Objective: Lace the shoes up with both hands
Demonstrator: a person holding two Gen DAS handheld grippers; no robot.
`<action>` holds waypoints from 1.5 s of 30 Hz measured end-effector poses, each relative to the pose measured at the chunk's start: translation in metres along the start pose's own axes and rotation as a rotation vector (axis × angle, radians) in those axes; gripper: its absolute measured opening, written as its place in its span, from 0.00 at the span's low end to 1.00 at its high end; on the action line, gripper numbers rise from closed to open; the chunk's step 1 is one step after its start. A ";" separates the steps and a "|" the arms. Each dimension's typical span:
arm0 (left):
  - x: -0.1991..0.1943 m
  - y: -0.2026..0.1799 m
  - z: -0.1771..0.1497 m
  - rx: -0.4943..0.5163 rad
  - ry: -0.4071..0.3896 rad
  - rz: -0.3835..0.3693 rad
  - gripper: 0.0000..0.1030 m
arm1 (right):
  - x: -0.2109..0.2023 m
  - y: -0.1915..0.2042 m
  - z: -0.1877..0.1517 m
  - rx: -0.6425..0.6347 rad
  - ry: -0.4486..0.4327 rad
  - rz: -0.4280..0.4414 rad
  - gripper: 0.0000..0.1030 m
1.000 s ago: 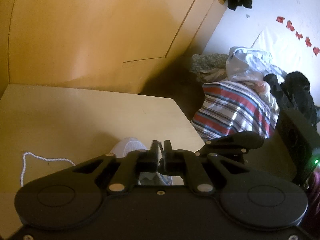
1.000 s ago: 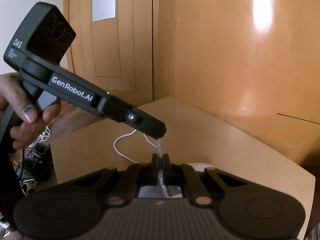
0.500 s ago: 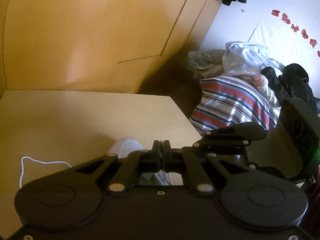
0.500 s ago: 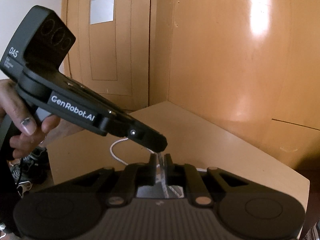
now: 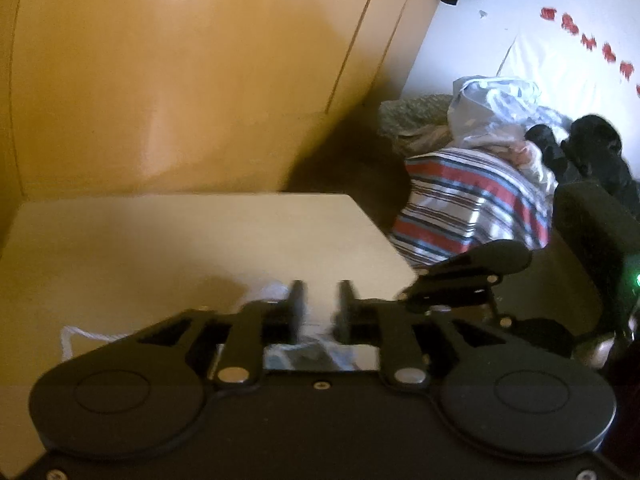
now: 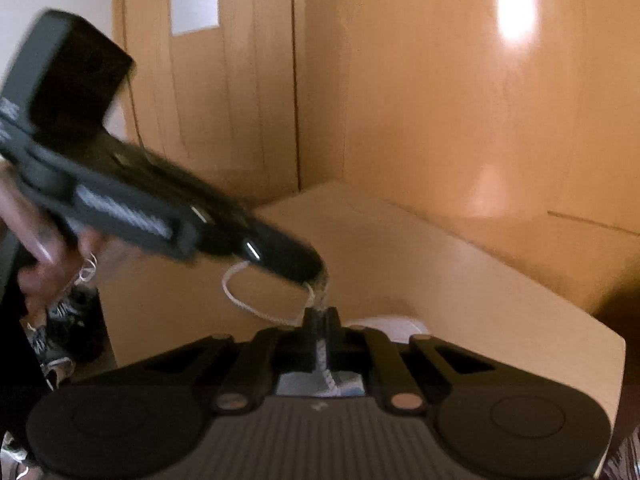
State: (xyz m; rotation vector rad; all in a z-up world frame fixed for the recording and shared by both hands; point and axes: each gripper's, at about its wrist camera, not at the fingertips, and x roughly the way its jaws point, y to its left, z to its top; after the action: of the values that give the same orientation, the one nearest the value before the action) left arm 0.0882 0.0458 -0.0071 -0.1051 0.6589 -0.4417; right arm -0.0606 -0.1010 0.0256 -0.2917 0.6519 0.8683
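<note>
Right gripper (image 6: 322, 314) is seen with its fingers pressed together on the white lace (image 6: 256, 312), which runs up between them from the shoe (image 6: 394, 326) below. Left gripper (image 5: 319, 294) is seen with its fingers spread and nothing between them in its own view. In the right wrist view the tip of that left gripper sits just above the pinched lace; whether it touches the lace cannot be told through the motion blur.

The shoe lies on the pale wooden table (image 5: 160, 248), near its right edge, mostly hidden under both grippers; only its white toe and a bit of the upper are visible. A loose loop of lace rests on the table to the left of the shoe.

Risks noted:
- The lace could slip out of the right gripper if it is pulled sideways, since only a short length is held.
- With the left fingers apart, the lace end could be missed or dropped at any handover.
- The loose loop could snag on a gripper body and drag the shoe toward the near table edge.
- Fast motion, judged from the blur, reduces aiming accuracy at the eyelets, which are not visible.

Containers: none are seen on the table. A plastic bag (image 5: 492, 108) lies on the far clutter at right; its contents cannot be made out.
</note>
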 end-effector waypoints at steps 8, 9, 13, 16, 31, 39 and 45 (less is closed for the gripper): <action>0.020 -0.021 -0.031 0.186 0.162 0.046 0.28 | 0.025 0.004 0.002 -0.027 0.132 0.017 0.04; 0.024 -0.024 -0.035 0.209 0.176 0.050 0.28 | 0.025 0.004 0.003 -0.031 0.142 0.021 0.04; 0.035 -0.031 -0.044 0.250 0.203 0.050 0.20 | 0.039 0.005 0.010 -0.037 0.200 0.032 0.04; 0.041 -0.029 -0.049 0.281 0.221 0.087 0.09 | 0.047 0.005 0.011 -0.045 0.236 0.034 0.04; 0.043 -0.025 -0.047 0.262 0.220 0.122 0.08 | 0.091 -0.013 0.020 -0.047 0.312 0.053 0.04; 0.043 -0.025 -0.048 0.260 0.220 0.119 0.08 | 0.100 -0.018 0.009 -0.051 0.313 0.057 0.04; 0.043 -0.025 -0.048 0.260 0.221 0.118 0.08 | 0.101 -0.026 0.012 -0.053 0.307 0.053 0.04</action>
State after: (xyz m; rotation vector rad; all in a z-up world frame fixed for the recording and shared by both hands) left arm 0.0797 0.0068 -0.0633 0.2310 0.8140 -0.4253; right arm 0.0122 -0.0490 -0.0301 -0.4624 0.9257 0.9007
